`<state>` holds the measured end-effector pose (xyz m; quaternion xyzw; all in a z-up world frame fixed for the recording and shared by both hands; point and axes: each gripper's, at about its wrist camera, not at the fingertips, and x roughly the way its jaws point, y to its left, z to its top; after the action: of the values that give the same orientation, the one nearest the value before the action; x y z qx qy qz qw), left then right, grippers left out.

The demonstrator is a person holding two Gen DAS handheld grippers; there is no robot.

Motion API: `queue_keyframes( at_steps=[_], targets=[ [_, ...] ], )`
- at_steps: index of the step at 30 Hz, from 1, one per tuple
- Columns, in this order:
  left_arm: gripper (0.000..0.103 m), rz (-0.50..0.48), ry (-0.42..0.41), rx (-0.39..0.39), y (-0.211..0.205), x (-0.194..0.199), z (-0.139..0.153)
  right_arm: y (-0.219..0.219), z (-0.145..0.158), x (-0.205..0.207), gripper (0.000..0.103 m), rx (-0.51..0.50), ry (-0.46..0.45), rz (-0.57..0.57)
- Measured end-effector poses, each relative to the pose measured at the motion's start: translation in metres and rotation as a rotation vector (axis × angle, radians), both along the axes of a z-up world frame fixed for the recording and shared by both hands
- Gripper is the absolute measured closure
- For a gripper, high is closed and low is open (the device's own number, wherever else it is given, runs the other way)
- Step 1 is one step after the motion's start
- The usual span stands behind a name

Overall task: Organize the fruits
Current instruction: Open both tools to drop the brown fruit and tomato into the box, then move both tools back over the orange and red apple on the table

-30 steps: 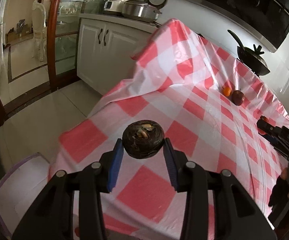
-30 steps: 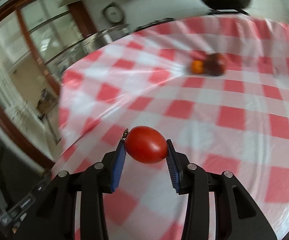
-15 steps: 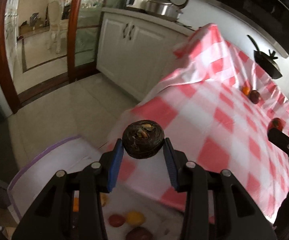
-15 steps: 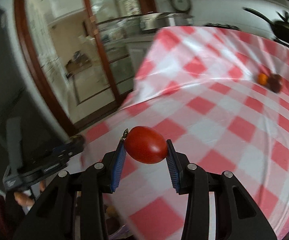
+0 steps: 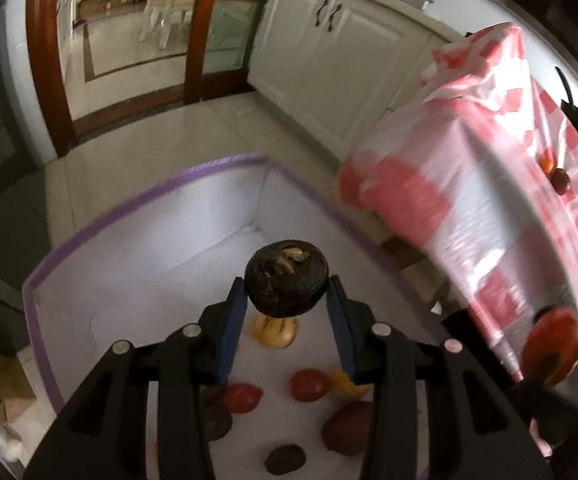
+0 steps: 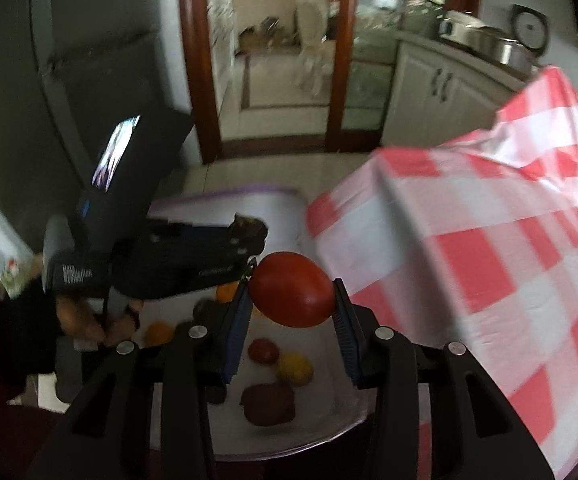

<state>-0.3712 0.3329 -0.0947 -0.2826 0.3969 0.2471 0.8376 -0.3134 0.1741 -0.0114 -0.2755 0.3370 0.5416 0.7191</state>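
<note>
Fruit fills both your grippers above the white bin (image 5: 137,264): your left gripper (image 5: 287,300) is clamped on a dark round fruit (image 5: 285,282), your right gripper (image 6: 291,300) on a red tomato (image 6: 292,294). More fruit lies loose on the bin's floor.

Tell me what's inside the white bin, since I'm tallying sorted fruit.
The white bin holds red, yellow and dark fruits. The left gripper covers part of its floor.

Pretty dim indoors, daylight mostly coming through the far glass doors (image 5: 225,20). Heavy fisheye bending and dark corners; the checkered tablecloth (image 6: 489,264) smears with motion blur, and my right view's softer overall.
</note>
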Motion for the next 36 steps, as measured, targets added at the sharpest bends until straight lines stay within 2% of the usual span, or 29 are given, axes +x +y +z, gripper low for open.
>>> queue_keyframes(
  at_steps=[6, 11, 18, 24, 25, 27, 28, 29, 36],
  targets=[
    [0.062, 0.020, 0.069, 0.012, 0.001, -0.008, -0.025, 0.013, -0.038, -0.004, 0.063, -0.103, 0.002, 0.027],
    [0.062, 0.054, 0.116, -0.026, 0.007, -0.014, -0.046, 0.021, -0.068, -0.007, 0.063, -0.187, -0.002, 0.072],
    [0.062, 0.095, 0.135, -0.034, 0.013, -0.016, -0.049, 0.027, -0.109, -0.015, 0.063, -0.312, 0.004, 0.116],
    [0.060, 0.127, 0.144, -0.045, 0.017, -0.017, -0.051, 0.024, -0.119, -0.007, 0.062, -0.335, 0.018, 0.103],
    [0.055, 0.130, 0.147, -0.047, 0.018, -0.017, -0.051, 0.025, -0.118, -0.007, 0.061, -0.336, 0.018, 0.103],
    [0.040, 0.148, 0.151, -0.045, 0.021, -0.018, -0.051, 0.024, -0.115, -0.006, 0.050, -0.328, 0.011, 0.100],
    [0.029, 0.160, 0.135, -0.047, 0.022, -0.020, -0.049, 0.025, -0.114, -0.006, 0.033, -0.318, 0.009, 0.098],
    [0.021, 0.166, 0.122, -0.049, 0.024, -0.022, -0.047, 0.023, -0.108, -0.006, 0.026, -0.304, 0.008, 0.098],
    [0.010, 0.233, 0.064, -0.099, 0.034, -0.030, -0.044, 0.020, -0.092, -0.005, 0.021, -0.265, 0.000, 0.093]
  ],
)
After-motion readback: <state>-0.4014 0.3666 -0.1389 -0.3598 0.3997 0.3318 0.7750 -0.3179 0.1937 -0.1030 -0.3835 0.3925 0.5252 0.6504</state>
